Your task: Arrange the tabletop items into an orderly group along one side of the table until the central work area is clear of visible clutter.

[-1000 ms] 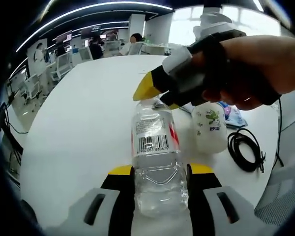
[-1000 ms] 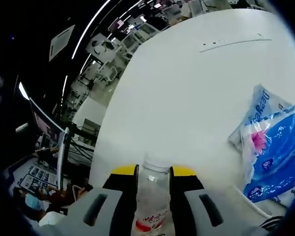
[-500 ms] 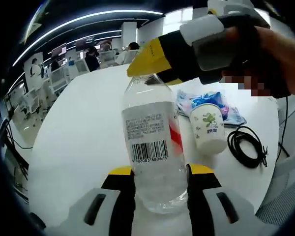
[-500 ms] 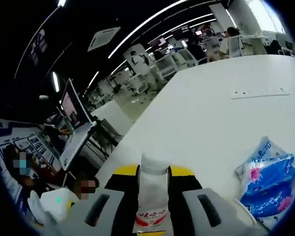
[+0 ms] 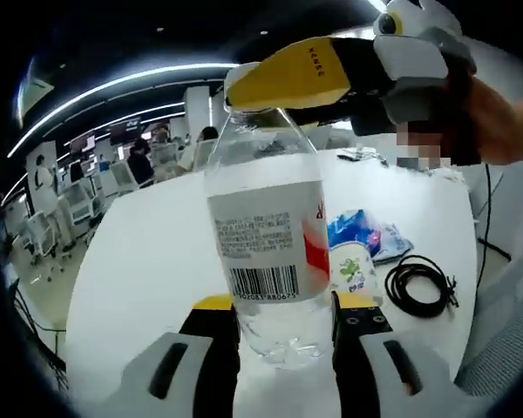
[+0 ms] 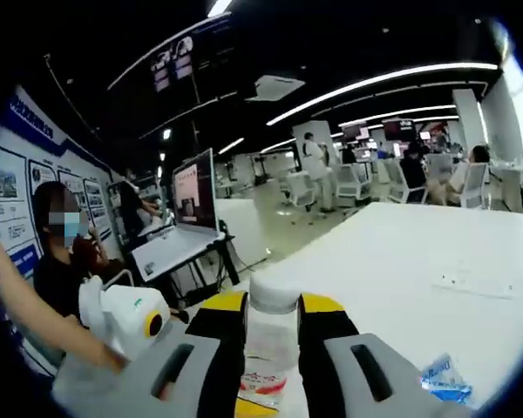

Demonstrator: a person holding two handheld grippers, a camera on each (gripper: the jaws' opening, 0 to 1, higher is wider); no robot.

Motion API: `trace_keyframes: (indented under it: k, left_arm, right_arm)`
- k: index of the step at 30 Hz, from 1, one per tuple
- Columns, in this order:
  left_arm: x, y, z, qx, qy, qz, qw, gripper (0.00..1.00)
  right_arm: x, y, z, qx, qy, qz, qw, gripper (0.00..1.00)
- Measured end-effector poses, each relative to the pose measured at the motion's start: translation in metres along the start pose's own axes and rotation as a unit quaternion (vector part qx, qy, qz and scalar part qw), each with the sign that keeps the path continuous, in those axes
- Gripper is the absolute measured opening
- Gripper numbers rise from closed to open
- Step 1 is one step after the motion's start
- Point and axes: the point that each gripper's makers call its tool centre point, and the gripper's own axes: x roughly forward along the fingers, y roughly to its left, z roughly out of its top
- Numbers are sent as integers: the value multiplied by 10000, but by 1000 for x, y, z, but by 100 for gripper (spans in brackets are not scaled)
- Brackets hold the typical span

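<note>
A clear plastic water bottle with a white barcode label and a red mark (image 5: 266,252) was held upright between two sets of yellow-tipped tongs above a wide white worktop (image 5: 148,270). The left tongs (image 5: 283,318) were clenched on the bottle's lower body, while the right tongs (image 6: 271,318), seen from the left gripper view reaching in at upper right (image 5: 283,80), gripped its white-capped neck.

On the worktop beyond the bottle lay a white paper cup printed with a green design (image 5: 356,272), a blue-and-white plastic packet (image 5: 359,233) just behind the cup, and a coiled black cable (image 5: 418,286) beside them. These three sat close together toward one side, which suggested the grouping was partly made. The bottle, not yet set down, appeared to be the item left to place among them before the central area could be called clear.
</note>
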Motion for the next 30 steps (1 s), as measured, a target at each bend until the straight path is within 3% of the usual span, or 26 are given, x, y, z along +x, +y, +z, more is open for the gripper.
trace_keyframes:
  k: [2,5,6,9,12,16,21,27,30]
  left_arm:
    - [-4,-5,11,54,-157,-296,9994,36]
    - [-12,-22,26,-20,-468,-1163,9921,36]
    - [-16,-25,32,131,-533,-1345,9894,36]
    - [-22,-32,41,430,-624,-1720,9822,36]
    - [-28,-42,44,467,-575,-2084,9752,36]
    - [-34,-59,48,490,-455,-2590,9636,36]
    - [-31,-59,52,484,-447,-2555,9646,37]
    - [-27,-57,53,385,-342,-2305,9717,38]
    - [-24,-46,56,183,-400,-1950,9798,39]
  right_arm:
    - [-4,5,10,-131,-71,277,9995,20]
    - [-11,22,25,-428,-301,942,9942,21]
    - [-14,33,31,-455,-389,1355,9890,22]
    - [-22,54,38,-725,-388,2042,9755,22]
    - [-26,65,40,-943,-181,2396,9661,23]
    - [-30,77,44,-805,-125,2709,9591,22]
    - [-32,79,48,-735,-198,2657,9610,21]
    - [-31,70,49,-696,-288,2438,9669,21]
    - [-28,58,53,-533,-433,2215,9727,20]
